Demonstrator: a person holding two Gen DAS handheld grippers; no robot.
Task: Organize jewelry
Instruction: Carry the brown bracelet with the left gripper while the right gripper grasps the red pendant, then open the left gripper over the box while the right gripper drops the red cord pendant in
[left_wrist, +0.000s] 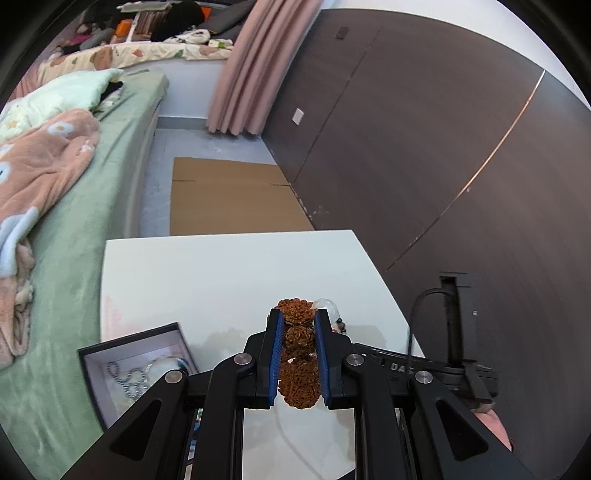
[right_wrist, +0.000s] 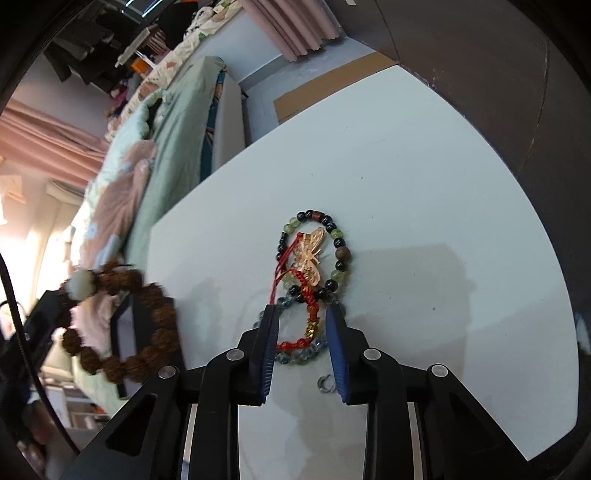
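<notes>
The left hand-held gripper (left_wrist: 299, 332) is clamped on a brown seed bracelet (left_wrist: 298, 354), its knobbly beads squeezed between the blue pads, and the bracelet is lifted off the white surface (left_wrist: 221, 280). In the right wrist view that same bracelet (right_wrist: 122, 325) hangs at the left edge of the surface, blurred, with a pale round bead (right_wrist: 82, 284) at its top.

Low on the left, an open dark box (left_wrist: 129, 365) sits at the surface's near left corner, with a silver bead chain (left_wrist: 129, 380) lying inside.

The right hand-held gripper (right_wrist: 301, 314) is spread open, gripping nothing, its fingers either side of a tangle of jewelry on the surface. Between them runs a red braided cord (right_wrist: 308, 306) with small gold beads, crossing a bluish clear-bead bracelet (right_wrist: 299, 356). Just beyond lies a bracelet of black and green beads (right_wrist: 338, 243) with a gold butterfly ornament (right_wrist: 310, 258) resting across its middle. A small metal clasp (right_wrist: 324, 384) lies near the right finger.

As for writing, only the letters "DAS" (left_wrist: 399, 367) read on a black device at the right; the rest is cut off. A flat piece of cardboard (left_wrist: 232, 199) lies on the floor beyond, with the green bed (left_wrist: 92, 206) to the left.
</notes>
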